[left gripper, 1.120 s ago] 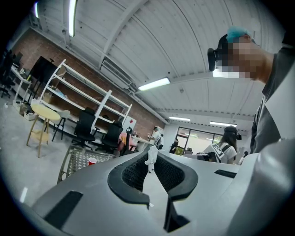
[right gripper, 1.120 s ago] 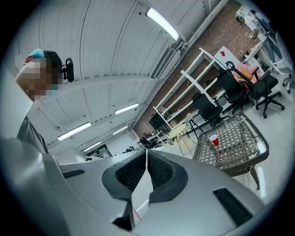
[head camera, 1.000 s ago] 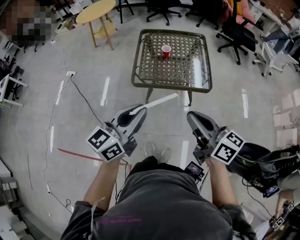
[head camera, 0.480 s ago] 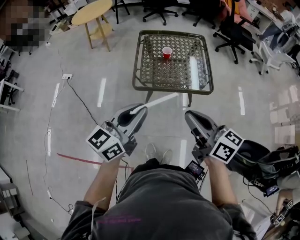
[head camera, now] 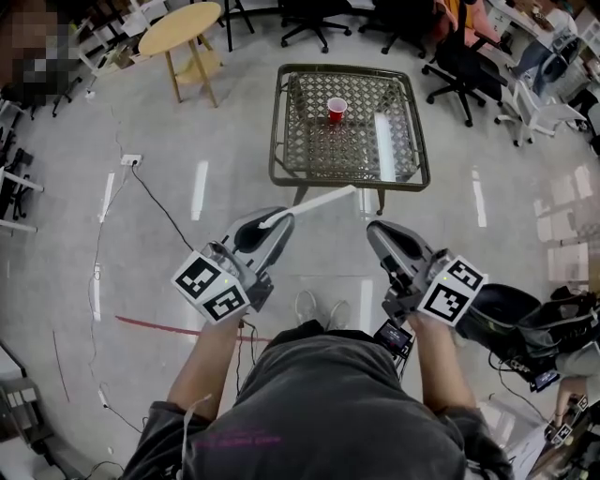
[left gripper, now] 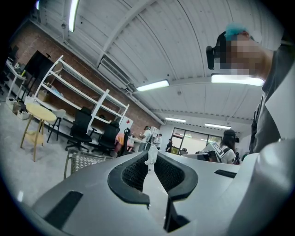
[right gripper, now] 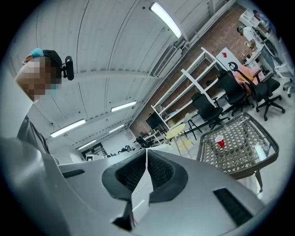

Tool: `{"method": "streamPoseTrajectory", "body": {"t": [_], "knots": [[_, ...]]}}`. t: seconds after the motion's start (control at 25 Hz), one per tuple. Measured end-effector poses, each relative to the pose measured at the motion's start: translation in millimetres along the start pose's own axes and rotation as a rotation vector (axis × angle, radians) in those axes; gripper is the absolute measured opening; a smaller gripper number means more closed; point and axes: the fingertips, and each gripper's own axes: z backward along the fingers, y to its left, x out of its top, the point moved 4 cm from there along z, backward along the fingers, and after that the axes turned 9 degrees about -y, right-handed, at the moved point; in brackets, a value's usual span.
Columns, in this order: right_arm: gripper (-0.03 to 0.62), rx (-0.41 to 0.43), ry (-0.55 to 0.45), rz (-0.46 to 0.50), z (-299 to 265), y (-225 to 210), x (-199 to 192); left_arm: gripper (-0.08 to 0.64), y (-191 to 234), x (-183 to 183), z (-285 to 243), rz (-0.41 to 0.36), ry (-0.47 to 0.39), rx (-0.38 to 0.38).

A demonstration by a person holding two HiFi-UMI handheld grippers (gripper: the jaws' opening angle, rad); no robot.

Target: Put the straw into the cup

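A red cup (head camera: pixel 337 110) stands on a low wicker table (head camera: pixel 284 141) some way ahead of me; the right gripper view has the cup (right gripper: pixel 221 142) and table (right gripper: pixel 239 152) at right. My left gripper (head camera: pixel 275 221) is shut on a white straw (head camera: pixel 314 203), which sticks out forward and to the right over the floor. In the left gripper view the straw's end (left gripper: pixel 150 156) shows pinched between the jaws of the left gripper (left gripper: pixel 150 161). My right gripper (head camera: pixel 372 231) is held beside it, shut with nothing in it, its jaws (right gripper: pixel 146 154) pressed together.
A round yellow wooden table (head camera: pixel 181 23) stands at the back left, with office chairs (head camera: pixel 459 66) along the back and right. A cable (head camera: pixel 164 206) and a floor socket (head camera: pixel 130 159) lie at left. A red tape line (head camera: pixel 178 323) crosses the floor near my feet.
The table and cup have slid slightly nearer and lower in the head view. Both grippers keep their pose, the left still holding the straw.
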Motion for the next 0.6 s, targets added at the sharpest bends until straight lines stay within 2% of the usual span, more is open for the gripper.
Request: {"method": "streamPoseTrajectory", "body": {"t": [0.28,0.44,0.6], "knots": [[0.017,-0.008,-0.009,0.001,-9,5,3,0.048,7,10,0,-0.001,0.002,-0.019],[0.017,-0.016,-0.012,0.01,-14,14,-9,0.048,12,10,13,-0.002,-0.003,-0.029],[0.017,-0.021,-0.015,0.013,-21,6,-5,0.048,23,9,6,0.003,-0.004,-0.031]]}}
